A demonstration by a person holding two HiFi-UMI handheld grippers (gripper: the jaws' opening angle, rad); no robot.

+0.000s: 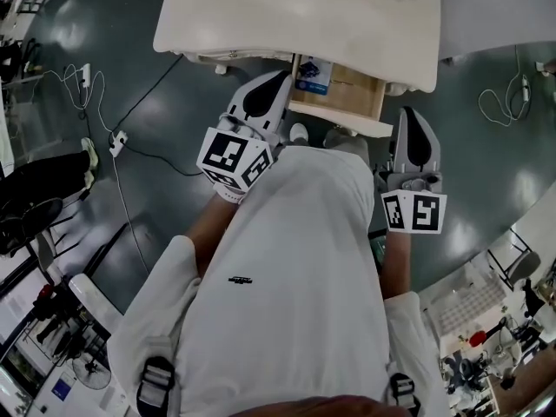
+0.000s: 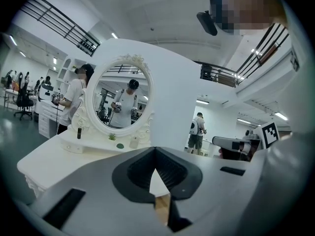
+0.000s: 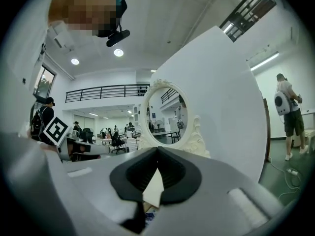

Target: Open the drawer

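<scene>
Standing pulled out from under the white surface [image 1: 287,16], the drawer [image 1: 340,98] showed its bare wooden inside, with a blue box [image 1: 314,72] at its left end, close to the surface's edge. Just beside the drawer's left side, the left hand-held gripper [image 1: 263,100] pointed toward the surface, its jaws narrow, closed tip to tip with nothing between them. Near the drawer's right front corner, the right hand-held gripper [image 1: 414,137] pointed the same way, jaws likewise together and empty. Beyond the drawer, an oval mirror [image 2: 120,100] in an ornate white frame stood upright on the surface.
</scene>
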